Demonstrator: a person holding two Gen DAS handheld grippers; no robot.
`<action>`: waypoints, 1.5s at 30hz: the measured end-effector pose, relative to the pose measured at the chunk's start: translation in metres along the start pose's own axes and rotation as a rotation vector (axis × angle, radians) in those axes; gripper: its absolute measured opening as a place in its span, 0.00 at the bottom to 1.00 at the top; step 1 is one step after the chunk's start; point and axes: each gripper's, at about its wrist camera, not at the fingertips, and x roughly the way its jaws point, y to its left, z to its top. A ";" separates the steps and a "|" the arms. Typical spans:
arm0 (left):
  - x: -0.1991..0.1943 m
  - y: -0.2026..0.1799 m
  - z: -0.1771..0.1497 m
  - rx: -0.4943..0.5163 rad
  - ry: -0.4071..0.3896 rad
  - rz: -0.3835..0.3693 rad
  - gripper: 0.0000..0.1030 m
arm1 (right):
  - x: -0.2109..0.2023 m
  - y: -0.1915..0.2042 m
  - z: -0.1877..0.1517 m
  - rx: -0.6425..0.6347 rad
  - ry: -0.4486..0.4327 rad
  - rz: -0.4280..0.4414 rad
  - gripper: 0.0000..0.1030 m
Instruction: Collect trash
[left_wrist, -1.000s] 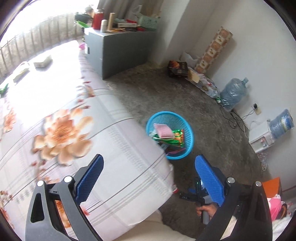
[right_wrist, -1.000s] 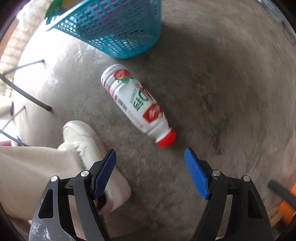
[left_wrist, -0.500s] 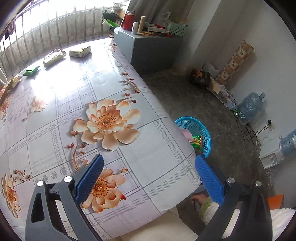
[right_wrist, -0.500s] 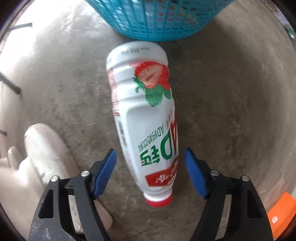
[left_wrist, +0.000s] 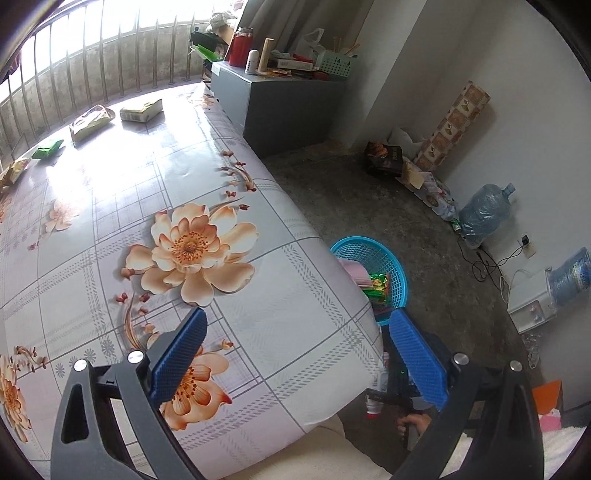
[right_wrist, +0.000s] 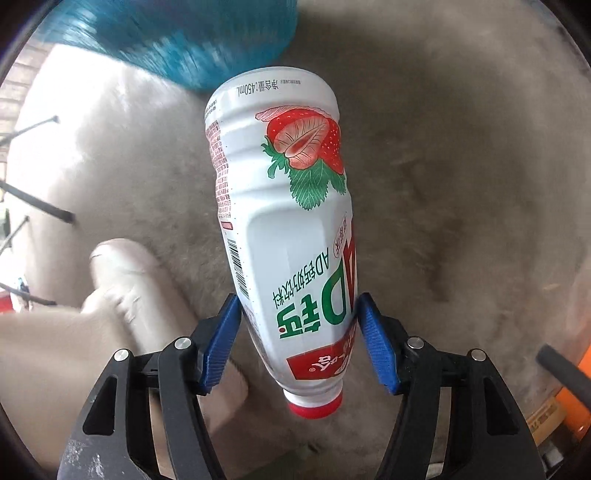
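Rough grey concrete floor (right_wrist: 461, 166) fills the right wrist view, and against it a white strawberry-drink bottle (right_wrist: 288, 229) with a red cap (right_wrist: 314, 408) sits between the blue pads of the right gripper (right_wrist: 299, 332). Both pads press on the bottle's lower label, near the cap end, so this gripper is clamped on the bottle; the jaws have just been closing onto it and stand at a middling width set by the bottle's body. The bottle's base points away from the camera toward a blue mesh basket (right_wrist: 177, 40), which appears blurred just beyond the base. From the left wrist view, the same basket (left_wrist: 397, 269) stands on the floor just beside the edge of a table (left_wrist: 110, 206) covered in a floral cloth; it holds a pink packet (left_wrist: 356, 273) and a green wrapper (left_wrist: 378, 286), with other contents too hidden to name. The left gripper (left_wrist: 295, 354) hangs over the table's near corner, jaws spread wide with nothing between the pads. Below the basket in that view, the person's hand (left_wrist: 413, 422) grips the right gripper's handle. Far from the basket, several packets (left_wrist: 142, 110) lie at the table's far edge by a barred window, and a large water jug (left_wrist: 484, 214) rests against the wall.
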 end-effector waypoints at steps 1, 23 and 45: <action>0.000 -0.001 -0.001 0.000 -0.001 -0.009 0.94 | -0.026 -0.003 -0.007 -0.004 -0.048 0.011 0.59; -0.028 0.015 -0.031 -0.066 -0.054 -0.093 0.94 | -0.210 0.060 0.160 -0.047 -0.354 0.065 0.72; -0.134 -0.009 -0.104 -0.037 -0.340 0.080 0.94 | -0.379 0.168 -0.079 -0.288 -0.869 0.173 0.92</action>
